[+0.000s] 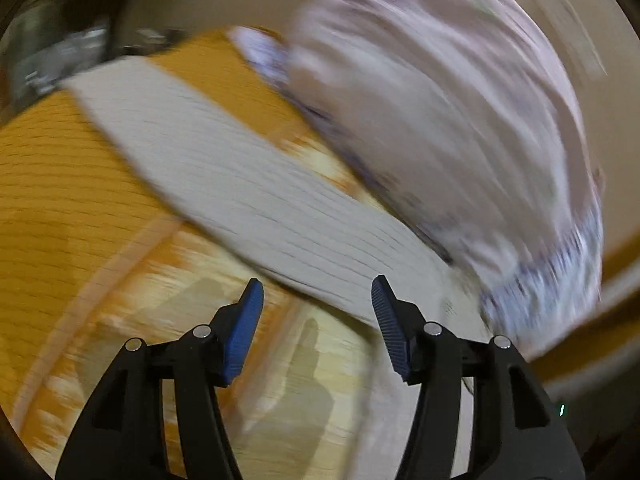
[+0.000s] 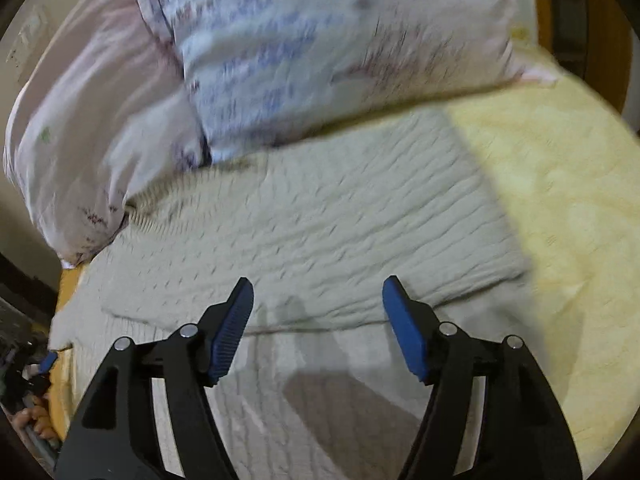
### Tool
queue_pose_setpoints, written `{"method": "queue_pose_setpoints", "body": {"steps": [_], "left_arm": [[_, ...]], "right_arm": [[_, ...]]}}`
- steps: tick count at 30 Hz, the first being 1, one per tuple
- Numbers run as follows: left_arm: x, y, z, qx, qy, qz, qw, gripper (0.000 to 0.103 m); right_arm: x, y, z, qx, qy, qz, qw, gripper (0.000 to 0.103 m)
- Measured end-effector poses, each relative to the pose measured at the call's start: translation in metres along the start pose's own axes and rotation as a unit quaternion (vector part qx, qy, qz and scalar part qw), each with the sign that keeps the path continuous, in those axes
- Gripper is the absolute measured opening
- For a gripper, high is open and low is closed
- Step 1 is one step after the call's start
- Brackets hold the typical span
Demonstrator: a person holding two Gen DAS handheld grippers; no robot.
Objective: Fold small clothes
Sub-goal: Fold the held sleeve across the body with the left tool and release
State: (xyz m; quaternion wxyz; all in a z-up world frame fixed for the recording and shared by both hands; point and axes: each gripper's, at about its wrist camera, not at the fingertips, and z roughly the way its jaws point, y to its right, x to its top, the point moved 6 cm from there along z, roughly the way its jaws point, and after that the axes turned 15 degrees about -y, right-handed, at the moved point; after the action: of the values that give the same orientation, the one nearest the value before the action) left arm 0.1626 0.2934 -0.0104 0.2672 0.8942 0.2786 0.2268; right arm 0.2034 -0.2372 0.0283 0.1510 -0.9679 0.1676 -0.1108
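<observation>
A pale grey ribbed knit garment (image 2: 320,220) lies flat on the yellow bed cover (image 2: 560,200), with a folded edge running across just ahead of my right gripper (image 2: 318,300). The right gripper is open and empty, a little above the garment. In the left wrist view the same garment (image 1: 248,176) shows as a long grey strip across the orange-yellow cover (image 1: 60,200). My left gripper (image 1: 316,296) is open and empty, with its fingertips near the strip's near edge. Both views are blurred by motion.
Two pale pink and white patterned pillows (image 2: 320,48) (image 2: 92,128) lie at the far side of the bed, touching the garment's far edge. They also show in the left wrist view (image 1: 440,120). The left gripper's blue tip (image 2: 48,360) shows at the bed's left edge.
</observation>
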Motion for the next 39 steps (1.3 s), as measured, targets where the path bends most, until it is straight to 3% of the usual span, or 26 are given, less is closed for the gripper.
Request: {"method": "queue_pose_setpoints", "body": {"steps": [2, 6, 15, 19, 21, 23, 25, 29, 32, 39], "left_arm": [[0.009, -0.022, -0.005, 0.012, 0.012, -0.034, 0.9993, 0.057], [0.027, -0.056, -0.003, -0.005, 0.027, -0.111, 0.9935, 0.055], [0.061, -0.081, -0.005, -0.040, 0.065, -0.170, 0.9825, 0.050], [0.073, -0.091, -0.006, -0.041, 0.073, -0.180, 0.9801, 0.039], [0.076, -0.096, -0.005, -0.037, 0.072, -0.184, 0.9796, 0.027], [0.078, -0.102, -0.002, -0.040, 0.070, -0.193, 0.9779, 0.008], [0.077, -0.104, -0.003, -0.049, 0.075, -0.198, 0.9762, 0.007], [0.080, -0.080, -0.012, -0.050, 0.094, -0.157, 0.9819, 0.006], [0.081, -0.047, -0.021, -0.073, 0.103, -0.115, 0.9853, 0.006], [0.057, 0.075, -0.014, -0.141, 0.079, 0.024, 0.9865, 0.006]], "right_arm": [[-0.004, -0.005, -0.002, 0.003, 0.002, -0.008, 1.000, 0.075], [-0.012, -0.006, -0.004, 0.020, -0.004, -0.003, 1.000, 0.076], [-0.018, -0.013, -0.006, 0.039, -0.012, -0.006, 0.999, 0.076], [-0.020, -0.017, -0.008, 0.044, -0.012, -0.012, 0.999, 0.076], [-0.020, -0.018, -0.009, 0.046, -0.012, -0.013, 0.999, 0.076], [-0.021, -0.018, -0.010, 0.048, -0.012, -0.015, 0.999, 0.076], [-0.022, -0.017, -0.011, 0.050, -0.012, -0.015, 0.999, 0.076], [-0.022, -0.016, -0.016, 0.054, -0.008, -0.015, 0.998, 0.076], [-0.021, -0.014, -0.019, 0.056, -0.004, -0.016, 0.998, 0.078], [-0.022, -0.012, -0.023, 0.060, 0.001, -0.021, 0.998, 0.078]]}}
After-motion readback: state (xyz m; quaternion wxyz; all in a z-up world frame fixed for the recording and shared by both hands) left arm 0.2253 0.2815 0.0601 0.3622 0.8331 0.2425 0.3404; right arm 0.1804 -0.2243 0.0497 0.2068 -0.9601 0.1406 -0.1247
